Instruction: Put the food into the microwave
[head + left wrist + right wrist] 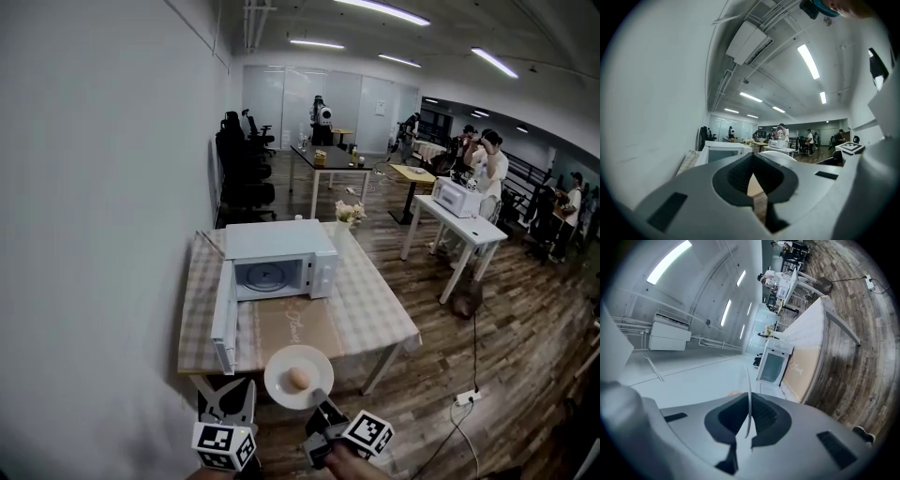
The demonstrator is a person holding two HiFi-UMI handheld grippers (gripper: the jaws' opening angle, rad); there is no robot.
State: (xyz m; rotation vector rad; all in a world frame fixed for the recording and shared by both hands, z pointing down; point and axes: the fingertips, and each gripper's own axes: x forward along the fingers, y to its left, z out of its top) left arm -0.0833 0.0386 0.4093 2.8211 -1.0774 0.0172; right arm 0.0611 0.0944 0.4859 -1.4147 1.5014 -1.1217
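Observation:
A white microwave [281, 258] stands on a checked table [375, 300], its door [223, 328] swung open to the left and its chamber showing. In front of the table a white plate [281, 375] hangs in the air with a round tan piece of food [299, 378] on it. My right gripper [322, 401] is shut on the plate's near rim. In the right gripper view the plate [749, 380] shows edge-on between the pads, with the microwave [774, 364] beyond. My left gripper [232, 394] is to the left of the plate, shut and holding nothing; its tips [752, 164] meet.
A white wall runs close along the left. A small vase of flowers [350, 214] sits behind the microwave. Further off are a second microwave [457, 197] on a white table, office chairs [246, 173], several people, and a power strip [466, 397] on the wooden floor.

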